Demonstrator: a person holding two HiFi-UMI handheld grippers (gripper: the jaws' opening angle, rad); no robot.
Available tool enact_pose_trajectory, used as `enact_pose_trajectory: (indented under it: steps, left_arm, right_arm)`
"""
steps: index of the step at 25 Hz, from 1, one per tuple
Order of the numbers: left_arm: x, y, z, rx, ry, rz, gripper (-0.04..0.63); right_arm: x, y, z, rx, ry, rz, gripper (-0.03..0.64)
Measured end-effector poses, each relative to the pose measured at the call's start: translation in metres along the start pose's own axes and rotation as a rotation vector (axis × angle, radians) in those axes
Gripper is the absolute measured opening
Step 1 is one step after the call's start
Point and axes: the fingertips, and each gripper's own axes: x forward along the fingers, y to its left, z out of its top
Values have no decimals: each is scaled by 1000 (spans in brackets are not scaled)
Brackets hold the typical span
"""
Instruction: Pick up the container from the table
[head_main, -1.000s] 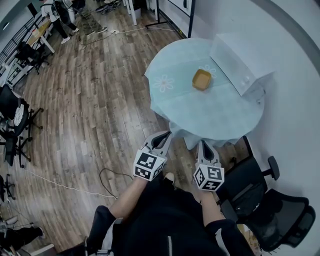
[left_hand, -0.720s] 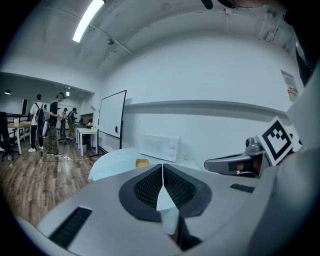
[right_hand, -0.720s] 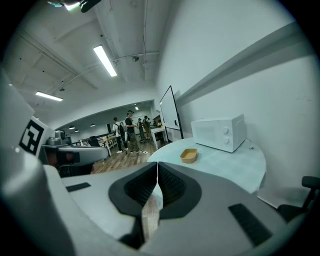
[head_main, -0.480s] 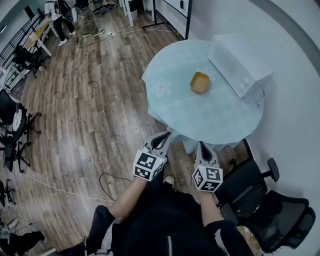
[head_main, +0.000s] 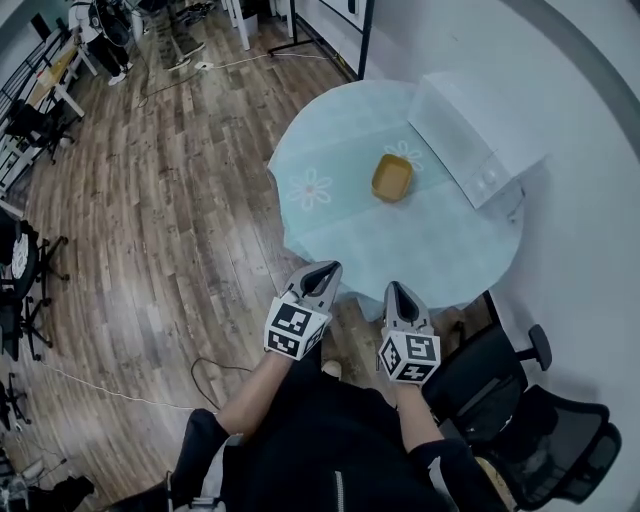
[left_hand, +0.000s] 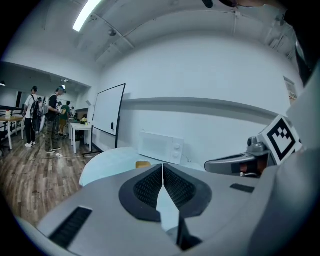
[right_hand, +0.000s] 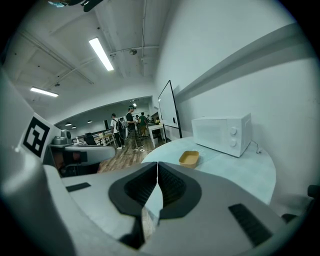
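Observation:
A small yellow container (head_main: 392, 177) sits open and empty near the middle of the round table (head_main: 340, 240), close to the microwave. It also shows in the right gripper view as the container (right_hand: 189, 158), and a sliver of the container (left_hand: 143, 164) peeks over the left jaws. My left gripper (head_main: 325, 272) and right gripper (head_main: 394, 291) hang side by side short of the table's near edge, both shut with nothing between the jaws. Each is well apart from the container.
A white microwave (head_main: 470, 140) stands on the table's right side by the wall. A black office chair (head_main: 520, 420) is at the lower right. A whiteboard stand (left_hand: 107, 117) and desks with people (left_hand: 52, 117) lie beyond the table on the wooden floor.
The table and container have drifted left and nearer in the head view as I step closer. Both grippers stay shut and hold their pose.

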Motion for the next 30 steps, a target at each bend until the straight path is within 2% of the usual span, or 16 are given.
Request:
enact_pose_trajectory:
  steps: [13,30]
  left_arm:
    - [87,74,26,-18,39,-64,17]
    - [156,159,55,2,59,-147,17]
  right_arm:
    - [102,-20,43,6,31,-48,25]
    - [208,-21,83,37,23,-117,25]
